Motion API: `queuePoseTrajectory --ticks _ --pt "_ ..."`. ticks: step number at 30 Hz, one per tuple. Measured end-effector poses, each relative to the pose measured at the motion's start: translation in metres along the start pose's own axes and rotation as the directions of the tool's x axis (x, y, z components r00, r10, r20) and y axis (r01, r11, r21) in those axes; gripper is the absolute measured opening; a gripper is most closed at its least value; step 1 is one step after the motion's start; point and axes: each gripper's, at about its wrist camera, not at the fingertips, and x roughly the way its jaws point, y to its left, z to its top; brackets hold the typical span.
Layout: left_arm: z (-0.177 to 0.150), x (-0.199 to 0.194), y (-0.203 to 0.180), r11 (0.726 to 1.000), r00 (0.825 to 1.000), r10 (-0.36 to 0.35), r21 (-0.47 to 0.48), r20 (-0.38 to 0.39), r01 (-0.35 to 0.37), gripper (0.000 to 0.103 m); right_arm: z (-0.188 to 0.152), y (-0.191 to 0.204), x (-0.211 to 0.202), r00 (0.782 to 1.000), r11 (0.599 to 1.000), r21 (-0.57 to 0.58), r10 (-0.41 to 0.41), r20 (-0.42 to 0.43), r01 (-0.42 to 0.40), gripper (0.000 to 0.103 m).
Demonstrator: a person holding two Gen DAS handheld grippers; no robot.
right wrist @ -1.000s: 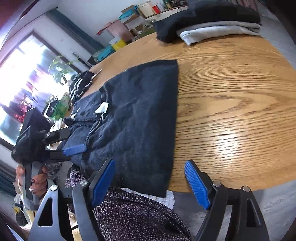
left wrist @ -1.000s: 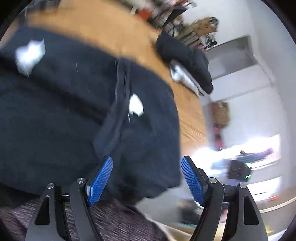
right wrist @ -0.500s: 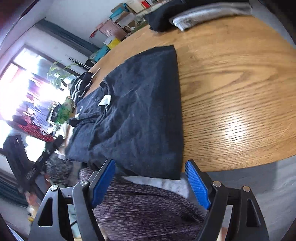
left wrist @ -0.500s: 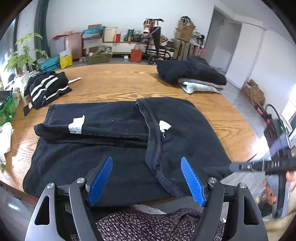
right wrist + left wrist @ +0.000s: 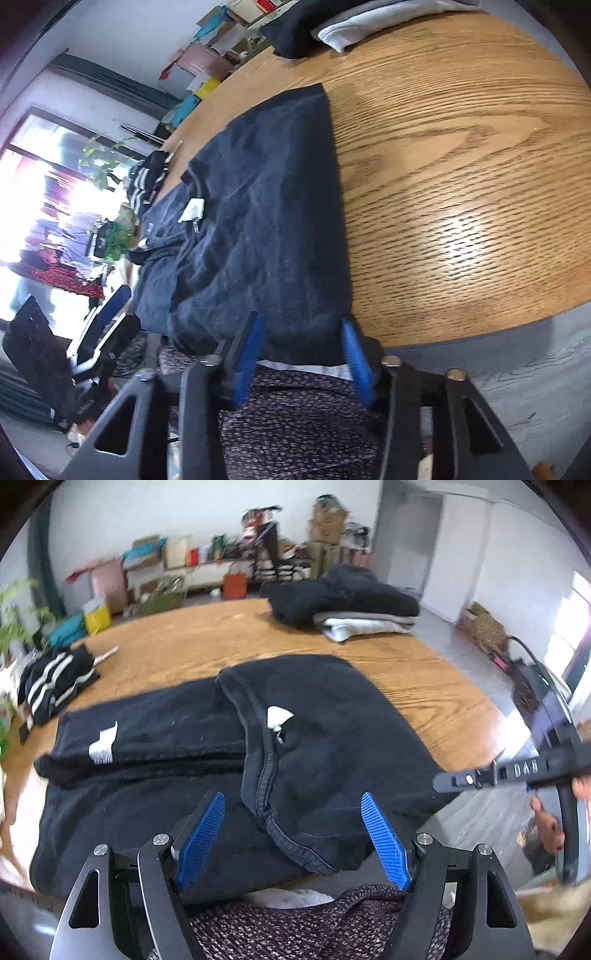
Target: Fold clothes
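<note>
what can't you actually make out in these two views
- Black shirt, left wrist view: its near hem drops behind the gripper body and the person's knit top.
- Right gripper, right wrist view: blurred at the shirt's near edge, so a grip can't be confirmed.
- Shirt's white label: any print too small to read.

One round wooden bench (image 5: 424, 686) is carrying one spread black garment (image 5: 332, 746), one folded stack of dark and grey clothes (image 5: 351, 605), and one black-and-white striped garment (image 5: 55, 683).

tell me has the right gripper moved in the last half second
Yes. The right gripper has come forward to the near hem of the black shirt at the table edge, and its fingers have narrowed around that hem.
</note>
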Motion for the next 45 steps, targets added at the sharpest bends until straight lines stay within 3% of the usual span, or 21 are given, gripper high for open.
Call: queuePoseTrajectory --ticks 3,5,7,9,16,21,25,26,32,36,41,42,45 --pt "0.001 -0.002 -0.007 0.993 0.995 0.102 0.060 0.021 -0.103 0.077 -0.001 0.001 0.000 1.000 0.999 -0.009 -0.031 0.003 0.031 0.031" --pt "0.000 -0.003 -0.010 0.978 0.983 0.177 0.106 0.043 -0.181 0.077 -0.003 0.000 -0.002 0.999 0.999 -0.004 -0.039 0.007 0.039 0.033" --pt "0.000 -0.001 -0.007 0.967 0.974 0.224 0.112 0.039 -0.227 0.077 -0.005 0.000 -0.005 0.999 0.999 0.005 -0.043 0.009 0.043 0.041" --pt "-0.001 0.002 -0.001 0.958 0.964 0.264 0.106 0.029 -0.266 0.077 -0.008 0.000 -0.006 0.999 0.999 0.011 -0.050 0.005 0.050 0.042" --pt "-0.008 -0.001 0.013 0.897 0.904 0.422 0.113 0.066 -0.427 0.077 -0.006 0.003 -0.005 0.996 0.995 0.053 -0.086 -0.013 0.086 0.042" --pt "-0.017 -0.010 0.007 0.895 0.906 0.399 0.155 0.138 -0.418 0.077 -0.002 0.010 0.001 0.995 0.993 0.070 -0.098 -0.027 0.100 0.041" --pt "-0.026 -0.014 -0.012 0.850 0.883 0.406 0.259 0.234 -0.460 0.077 -0.001 0.012 0.000 0.997 0.995 0.062 -0.073 -0.013 0.074 0.015" --pt "-0.028 -0.014 -0.020 0.838 0.883 0.397 0.295 0.252 -0.460 0.077 0.000 0.013 -0.001 0.998 0.996 0.059 -0.063 -0.005 0.063 0.012" --pt "-0.041 -0.012 -0.063 0.788 0.912 0.273 0.473 0.306 -0.395 0.077 0.012 0.034 -0.024 0.998 1.000 0.007 -0.019 0.064 0.019 0.011" --pt "-0.053 -0.005 -0.099 0.721 0.930 0.191 0.598 0.313 -0.350 0.077 0.018 0.049 -0.032 0.996 0.999 -0.034 -0.006 0.085 0.009 0.011" --pt "-0.060 0.011 -0.131 0.637 0.930 0.160 0.685 0.332 -0.354 0.077 0.021 0.057 -0.034 0.995 0.999 -0.046 0.000 0.097 0.004 0.010" --pt "-0.059 0.014 -0.135 0.632 0.931 0.155 0.691 0.330 -0.350 0.077 0.022 0.056 -0.035 0.995 0.999 -0.038 -0.001 0.101 0.004 0.010" --pt "-0.052 0.020 -0.142 0.658 0.937 0.142 0.676 0.320 -0.331 0.077 0.026 0.056 -0.036 0.994 1.000 -0.023 -0.005 0.112 0.007 0.010"
